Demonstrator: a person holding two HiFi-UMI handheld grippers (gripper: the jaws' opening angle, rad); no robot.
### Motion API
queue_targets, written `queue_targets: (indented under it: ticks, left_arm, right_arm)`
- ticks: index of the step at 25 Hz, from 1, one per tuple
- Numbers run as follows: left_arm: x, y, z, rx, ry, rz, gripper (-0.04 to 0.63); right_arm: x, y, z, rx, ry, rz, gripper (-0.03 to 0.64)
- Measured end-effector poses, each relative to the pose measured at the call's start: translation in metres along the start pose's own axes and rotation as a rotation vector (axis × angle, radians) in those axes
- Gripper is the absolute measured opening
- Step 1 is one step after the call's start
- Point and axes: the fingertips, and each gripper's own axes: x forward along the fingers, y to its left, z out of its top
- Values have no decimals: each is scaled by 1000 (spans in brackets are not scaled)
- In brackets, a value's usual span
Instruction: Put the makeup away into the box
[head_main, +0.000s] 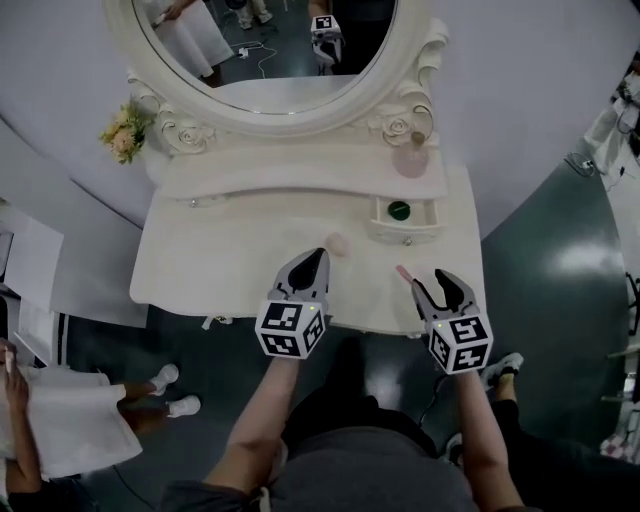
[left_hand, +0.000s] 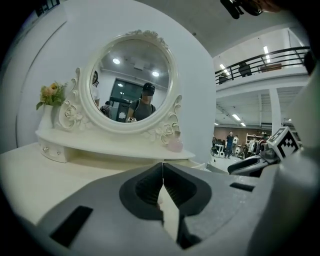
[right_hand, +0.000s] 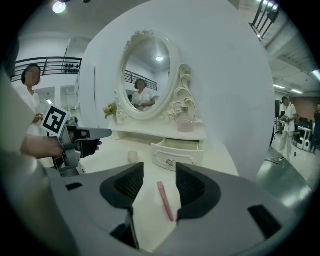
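Observation:
A thin pink makeup stick (head_main: 404, 272) (right_hand: 165, 200) lies near the front right of the white vanity table (head_main: 220, 265). My right gripper (head_main: 438, 282) (right_hand: 159, 172) is open, with the stick lying on the table between its jaws and not pressed by the pads. A small pink round jar (head_main: 337, 243) (right_hand: 132, 156) stands mid-table, just beyond my left gripper (head_main: 316, 256) (left_hand: 162, 167), which is shut and empty. The small open drawer box (head_main: 405, 222) (right_hand: 177, 150) at the back right holds a green item (head_main: 399, 210).
A pink perfume bottle (head_main: 411, 155) (right_hand: 185, 121) stands on the shelf under the oval mirror (head_main: 270, 60). Flowers (head_main: 124, 133) sit at the shelf's left end. A person in white (head_main: 60, 420) sits to the lower left. The table's front edge runs just under both grippers.

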Motion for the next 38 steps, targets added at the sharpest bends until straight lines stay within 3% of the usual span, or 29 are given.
queue_targets:
  ticks: [17,38]
  left_arm:
    - [54,7,-6,-25,55,-110,8]
    - [70,13,-27,-53,116,-60,8]
  right_arm:
    - [33,-2,-47,-92,242,31,205]
    - [52,0,-89,-176,477,140,92]
